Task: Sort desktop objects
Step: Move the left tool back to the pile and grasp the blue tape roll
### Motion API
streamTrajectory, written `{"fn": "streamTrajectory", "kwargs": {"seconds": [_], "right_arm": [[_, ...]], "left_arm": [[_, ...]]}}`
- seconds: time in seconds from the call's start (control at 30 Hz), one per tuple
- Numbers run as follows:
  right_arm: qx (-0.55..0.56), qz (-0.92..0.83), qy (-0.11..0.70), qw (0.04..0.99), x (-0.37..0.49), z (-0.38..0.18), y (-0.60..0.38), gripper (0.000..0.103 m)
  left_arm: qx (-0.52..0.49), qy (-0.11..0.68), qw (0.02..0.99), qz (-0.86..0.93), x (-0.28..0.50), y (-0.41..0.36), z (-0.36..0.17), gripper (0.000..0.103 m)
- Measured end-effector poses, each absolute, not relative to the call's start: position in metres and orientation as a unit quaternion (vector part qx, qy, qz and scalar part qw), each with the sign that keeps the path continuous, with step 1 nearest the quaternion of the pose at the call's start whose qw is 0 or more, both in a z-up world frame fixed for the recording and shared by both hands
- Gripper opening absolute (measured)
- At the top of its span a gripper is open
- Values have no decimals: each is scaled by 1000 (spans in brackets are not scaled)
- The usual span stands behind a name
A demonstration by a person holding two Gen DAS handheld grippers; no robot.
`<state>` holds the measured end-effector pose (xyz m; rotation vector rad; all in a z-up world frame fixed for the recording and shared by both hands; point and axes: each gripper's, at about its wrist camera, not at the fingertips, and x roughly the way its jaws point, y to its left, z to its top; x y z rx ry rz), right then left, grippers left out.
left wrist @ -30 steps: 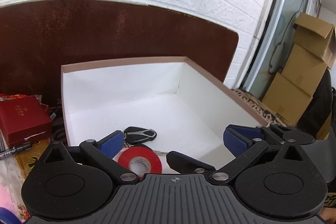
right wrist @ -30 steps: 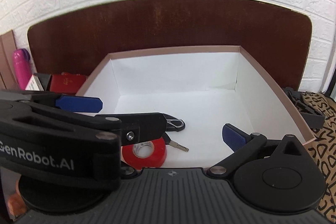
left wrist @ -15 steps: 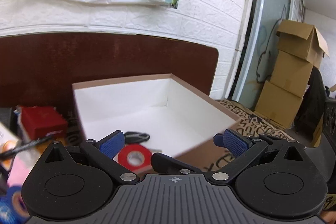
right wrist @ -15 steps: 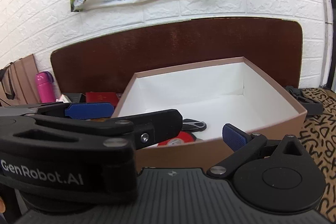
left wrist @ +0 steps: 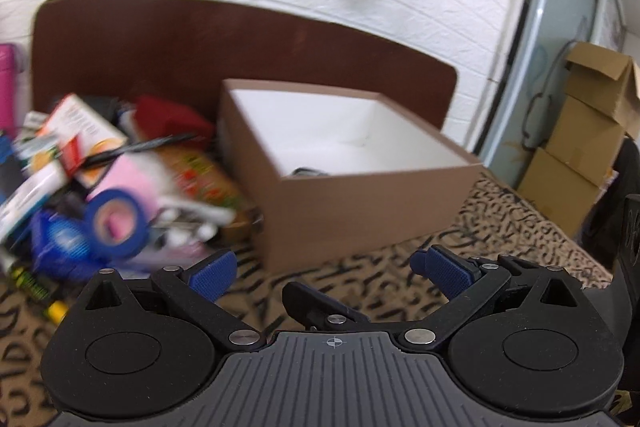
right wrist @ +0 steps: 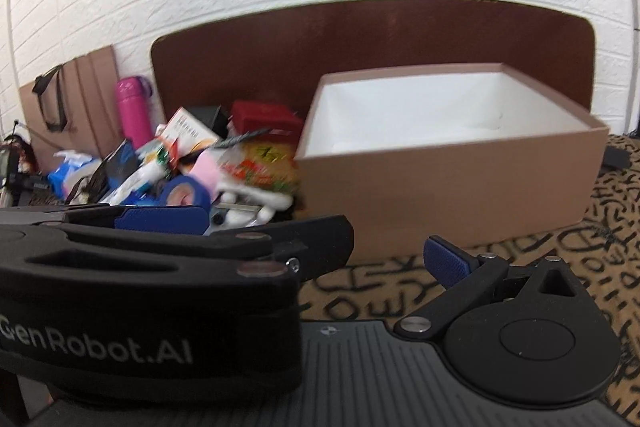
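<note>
White brick wall and dark brown backboard (right wrist: 360,39) behind a patterned tabletop (left wrist: 500,223). Brown box (left wrist: 372,211) with white lining stood right of centre, something dark just visible inside near its front wall. Heaped to its left, touching it: blurred clutter, including blue tape roll (left wrist: 116,223), red case (right wrist: 266,119), pink bottle (right wrist: 134,111). Held nearer, short of the box: left gripper (left wrist: 326,269) with blue pads apart and empty; right gripper (right wrist: 304,239) likewise spread, clamping nothing.
</note>
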<state>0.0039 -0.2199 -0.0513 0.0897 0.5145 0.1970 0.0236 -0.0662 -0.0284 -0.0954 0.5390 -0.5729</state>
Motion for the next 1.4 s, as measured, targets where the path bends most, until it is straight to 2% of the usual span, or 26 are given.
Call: {"fn": "streamTrajectory", "kwargs": {"seconds": [0.57,0.97,1.1,1.27,1.4], "right_arm": [[9,188,289,939,-5,-74,-144,103],[18,193,295,936,19,-82,-136,102],[10,200,286,937,31,-80,-130,98],[-1,199,269,942,47,-76,-125,92],[4,188,256,948,57,-72,-126,75]], "left_arm": [[-85,291,936,-178,4,20,-54,103],[-116,299,939,-123,38,62,-57,103],[-113,287,944,-117,59,64,-50,103],[-130,286,943,-109,83,70,-45,95],[-142,290,941,-104,96,75,-44,87]]}}
